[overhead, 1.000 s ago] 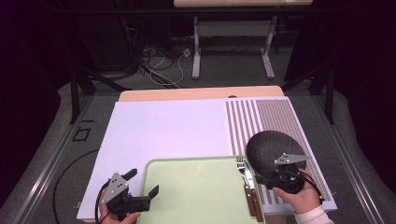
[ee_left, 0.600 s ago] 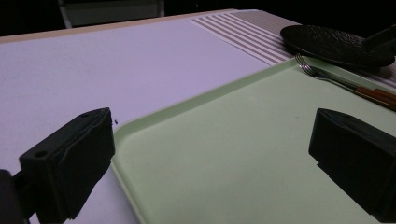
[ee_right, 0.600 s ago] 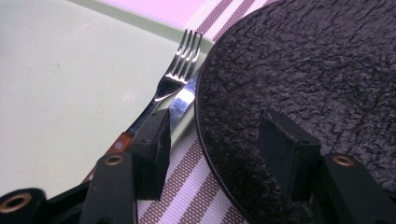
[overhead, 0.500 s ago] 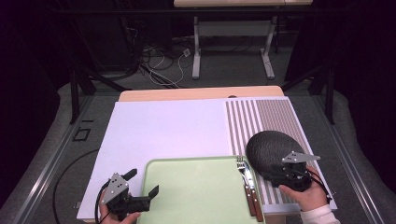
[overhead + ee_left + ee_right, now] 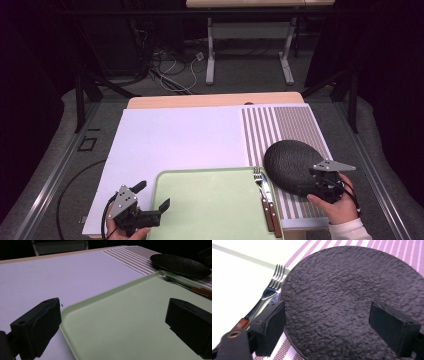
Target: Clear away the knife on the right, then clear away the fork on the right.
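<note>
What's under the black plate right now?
The black plate lies on the striped mat, its left edge beside the fork on the green tray. Anything beneath its middle is covered.

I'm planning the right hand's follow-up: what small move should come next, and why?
Probably draw the right gripper back off the black plate. Its jaws have just been opening and stand wide over the plate, pads clear of it. The plate lies flat on the striped mat, beside the fork on the green tray.
</note>
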`<control>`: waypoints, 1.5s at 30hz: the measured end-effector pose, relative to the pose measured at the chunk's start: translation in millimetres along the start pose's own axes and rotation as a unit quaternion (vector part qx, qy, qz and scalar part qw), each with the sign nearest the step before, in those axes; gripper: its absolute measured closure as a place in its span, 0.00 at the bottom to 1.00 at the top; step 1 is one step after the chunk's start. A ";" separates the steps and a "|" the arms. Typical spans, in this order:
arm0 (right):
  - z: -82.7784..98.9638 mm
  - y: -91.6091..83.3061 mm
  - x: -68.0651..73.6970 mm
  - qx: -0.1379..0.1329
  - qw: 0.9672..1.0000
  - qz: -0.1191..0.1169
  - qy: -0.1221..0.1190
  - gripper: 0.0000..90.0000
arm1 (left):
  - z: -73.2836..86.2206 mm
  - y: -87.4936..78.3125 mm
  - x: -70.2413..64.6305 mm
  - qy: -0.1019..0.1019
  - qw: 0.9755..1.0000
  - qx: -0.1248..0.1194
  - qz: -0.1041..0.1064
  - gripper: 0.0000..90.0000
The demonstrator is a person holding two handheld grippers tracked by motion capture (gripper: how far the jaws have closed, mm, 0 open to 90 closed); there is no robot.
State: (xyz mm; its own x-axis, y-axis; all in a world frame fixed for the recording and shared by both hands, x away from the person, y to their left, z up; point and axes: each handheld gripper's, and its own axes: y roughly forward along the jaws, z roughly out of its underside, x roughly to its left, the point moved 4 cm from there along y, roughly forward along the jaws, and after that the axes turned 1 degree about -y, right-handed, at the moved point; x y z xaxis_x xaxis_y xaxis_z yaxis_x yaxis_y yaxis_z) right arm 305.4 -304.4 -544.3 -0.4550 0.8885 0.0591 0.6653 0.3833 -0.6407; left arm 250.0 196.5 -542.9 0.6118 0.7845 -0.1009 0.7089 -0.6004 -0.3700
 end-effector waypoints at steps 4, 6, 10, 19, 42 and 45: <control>0.0 -4.1 -5.6 -0.004 1.000 0.011 0.005 0.00 | -0.1 0.1 0.5 -0.002 1.000 0.000 0.000 0.01; -0.4 -6.8 -7.9 -0.011 1.000 0.013 0.010 0.00 | -0.2 0.4 1.0 -0.002 1.000 0.000 -0.001 0.01; 0.1 -10.2 -11.3 -0.014 0.999 0.025 0.014 0.00 | 0.2 1.4 1.7 -0.006 1.000 0.001 -0.003 0.01; 6.4 -12.4 -14.4 0.002 0.999 0.049 -0.019 0.00 | -0.3 2.1 0.9 -0.003 1.000 0.002 0.003 0.01; 6.6 -3.5 4.8 0.050 0.973 0.062 -0.216 0.00 | 1.1 1.1 0.7 -0.005 1.000 0.008 -0.001 0.01; 6.8 -3.3 7.8 0.059 0.969 0.053 -0.234 0.00 | 1.1 2.2 -1.0 -0.004 1.000 0.008 0.000 0.01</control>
State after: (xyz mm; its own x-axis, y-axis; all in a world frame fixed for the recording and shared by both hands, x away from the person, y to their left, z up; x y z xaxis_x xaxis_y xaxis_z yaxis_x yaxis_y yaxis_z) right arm 295.6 -300.5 -546.9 -0.6242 0.6992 -0.3484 0.6636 0.2392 -0.7088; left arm 250.6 194.5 -544.6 0.6094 0.7855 -0.1078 0.7030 -0.5982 -0.3846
